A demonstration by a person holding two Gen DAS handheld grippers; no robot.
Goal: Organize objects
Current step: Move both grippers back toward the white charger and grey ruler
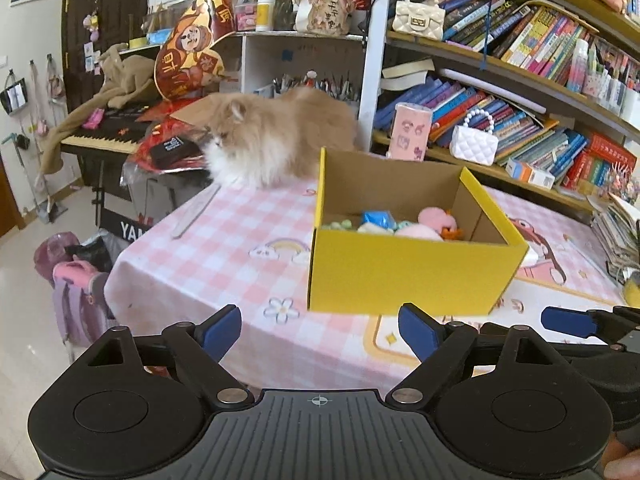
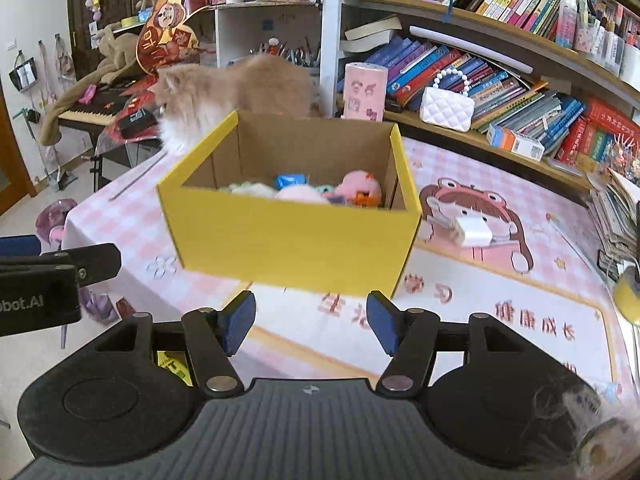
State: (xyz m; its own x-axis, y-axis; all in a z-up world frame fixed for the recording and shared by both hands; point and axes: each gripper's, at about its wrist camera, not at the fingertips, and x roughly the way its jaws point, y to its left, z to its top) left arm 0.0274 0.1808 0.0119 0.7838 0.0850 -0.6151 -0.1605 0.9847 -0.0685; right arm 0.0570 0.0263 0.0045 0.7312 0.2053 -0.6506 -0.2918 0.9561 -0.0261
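The table (image 1: 224, 240) ahead of me wears a pink-and-white checked cloth printed with cartoon figures, and it fills most of both my views. Behind it stands a tall wooden bookshelf (image 2: 500, 28) packed with coloured books. A fluffy cream-and-ginger cat (image 1: 272, 136) stands at the table's far edge, head turned towards the keyboard side, just behind the box.

The open yellow cardboard box (image 1: 400, 276) with its plain brown inside sits on the cloth, in front of both my claws. In its bottom lie small soft toys (image 2: 316, 190): pink, blue, pale green and orange pieces crowded together. To the box's right, a small white charger block (image 2: 474, 228) lies on the cloth, apart from the box.

My left claw (image 1: 324, 332) stands wide open, nothing between its blue pads. My right claw (image 2: 310, 322) is open too, narrower, also empty. Both hang short of the box's near wall, not touching it.
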